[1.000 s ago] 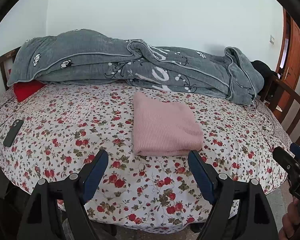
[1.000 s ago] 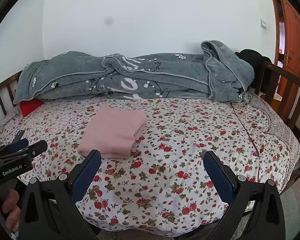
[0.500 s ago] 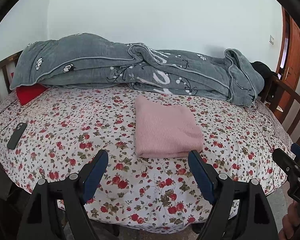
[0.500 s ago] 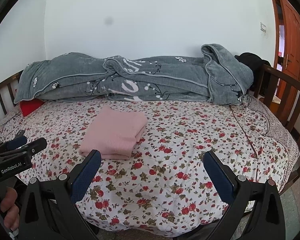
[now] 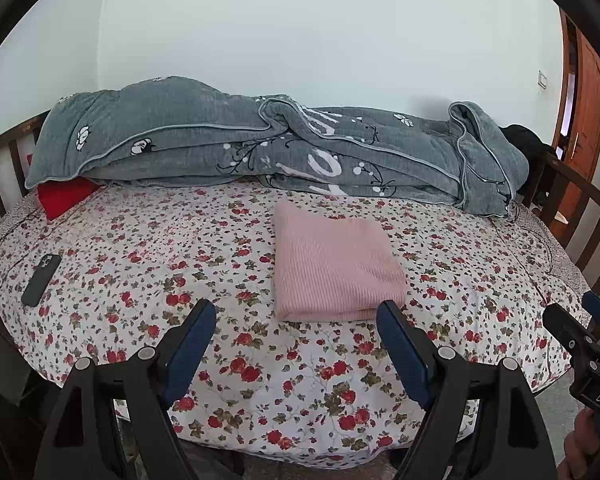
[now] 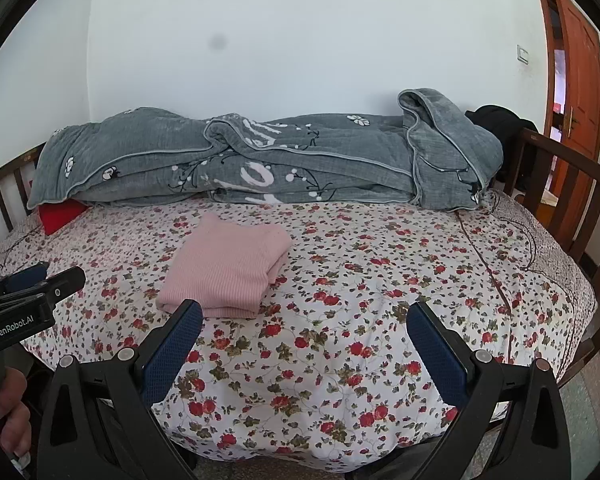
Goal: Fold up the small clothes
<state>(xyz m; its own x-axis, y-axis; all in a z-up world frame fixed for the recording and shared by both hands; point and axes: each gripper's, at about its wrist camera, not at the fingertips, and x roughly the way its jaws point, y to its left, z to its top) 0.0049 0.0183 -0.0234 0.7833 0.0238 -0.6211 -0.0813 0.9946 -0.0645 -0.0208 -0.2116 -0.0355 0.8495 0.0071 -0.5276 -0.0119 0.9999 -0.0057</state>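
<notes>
Lying folded into a neat rectangle, the pink sweater (image 5: 334, 268) is resting on the flowered bedsheet (image 5: 180, 264), roughly in the middle of the bed and a little toward its near edge. Its thick folded edge is facing the near side, and in the right wrist view the layers are showing along its right side (image 6: 228, 270).

The left gripper (image 5: 294, 336) is hovering above the near edge of the bed with its jaws spread wide and nothing between them; the sweater is sitting just beyond its blue fingertips (image 5: 396, 340). The right gripper (image 6: 304, 334) is hanging beside it, to the right of the sweater, and its jaws are also standing wide apart and empty.

A rumpled grey blanket (image 5: 260, 148) is stretching along the far side of the bed against the white wall, with a red pillow (image 5: 66, 196) peeking out from under its left end. A dark phone (image 5: 42, 280) is lying flat on the sheet near the left edge, well apart from the sweater. Wooden rails (image 6: 560, 192) are running around the bed, and an orange-brown door (image 6: 576, 80) is standing at the right.
</notes>
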